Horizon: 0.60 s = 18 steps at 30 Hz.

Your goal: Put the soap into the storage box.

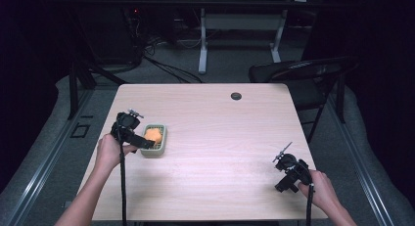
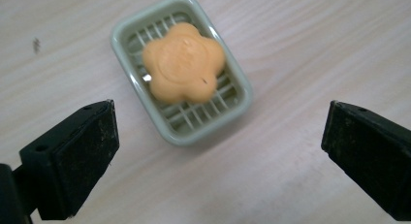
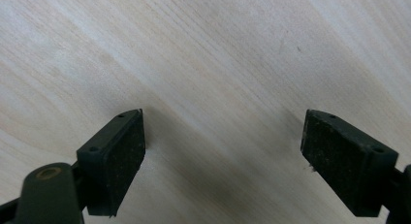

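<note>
Tool in the person's left hand, the left tool, hangs over the left side of the table with its jaws spread wide and nothing between them. Looking along those jaws you see an orange flower-shaped soap lying flat in a pale green soap dish, on the dish's slatted grid, with the dish resting a bit skewed on the wood. Jaw tips sit short of the dish, apart from it, so no contact yet as far as I can tell.

My read is this is the approach step: lining up on the soap, grab not yet made. For the next move I'd say the tool has to push forward and down so the pads straddle the soap itself and not the dish rim, then close gently. That thing looks smooth and rounded, so it could squirt out sideways, or the dish could get dragged along if a pad catches its edge.

Over on the other side, the right tool is parked near the right front corner of the table, well apart from the dish, jaws also wide and holding nothing, just bare wood under it. Behind the table there's a black folding chair.
</note>
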{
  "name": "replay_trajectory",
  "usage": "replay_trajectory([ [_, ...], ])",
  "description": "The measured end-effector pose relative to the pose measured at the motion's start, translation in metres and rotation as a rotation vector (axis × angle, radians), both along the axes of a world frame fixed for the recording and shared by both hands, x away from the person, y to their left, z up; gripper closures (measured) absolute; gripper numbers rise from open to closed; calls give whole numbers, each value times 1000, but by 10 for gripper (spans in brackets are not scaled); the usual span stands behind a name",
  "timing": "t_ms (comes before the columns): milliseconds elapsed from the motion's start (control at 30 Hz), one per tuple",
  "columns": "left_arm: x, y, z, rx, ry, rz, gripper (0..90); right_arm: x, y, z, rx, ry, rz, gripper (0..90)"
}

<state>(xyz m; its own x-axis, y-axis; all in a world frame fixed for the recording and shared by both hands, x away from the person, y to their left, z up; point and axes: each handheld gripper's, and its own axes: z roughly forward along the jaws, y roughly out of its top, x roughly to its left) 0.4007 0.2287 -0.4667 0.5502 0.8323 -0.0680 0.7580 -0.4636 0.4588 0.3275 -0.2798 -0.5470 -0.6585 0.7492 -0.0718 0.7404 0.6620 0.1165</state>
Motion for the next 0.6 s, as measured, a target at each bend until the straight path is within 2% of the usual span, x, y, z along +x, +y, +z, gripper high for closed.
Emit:
replay_trajectory([
  [100, -16, 5, 3, -20, -1, 1, 0, 0, 0, 0, 0, 0, 3, 157],
  [167, -23, 8, 5, -36, -2, -3, 0, -2, 1, -3, 35, -20, -22, 157],
  [200, -28, 9, 6, -48, -7, -4, 0, -2, 1, -1, 28, -8, -12, 157],
  [233, -35, 11, 5, -85, -10, -15, 0, 0, 1, 1, -1, 5, 10, 157],
  [300, -45, 13, 4, -117, -11, -16, 0, -1, 1, 1, 7, 0, 13, 158],
  [433, -62, 14, -3, -112, -18, -19, 0, -4, 2, 2, 19, -1, 36, 156],
  [567, -74, 12, -18, -69, -31, -14, 0, -3, 2, 2, 20, 12, 53, 157],
  [600, -76, 13, -22, -64, -24, -15, 0, -3, 2, 3, 16, 15, 57, 157],
])
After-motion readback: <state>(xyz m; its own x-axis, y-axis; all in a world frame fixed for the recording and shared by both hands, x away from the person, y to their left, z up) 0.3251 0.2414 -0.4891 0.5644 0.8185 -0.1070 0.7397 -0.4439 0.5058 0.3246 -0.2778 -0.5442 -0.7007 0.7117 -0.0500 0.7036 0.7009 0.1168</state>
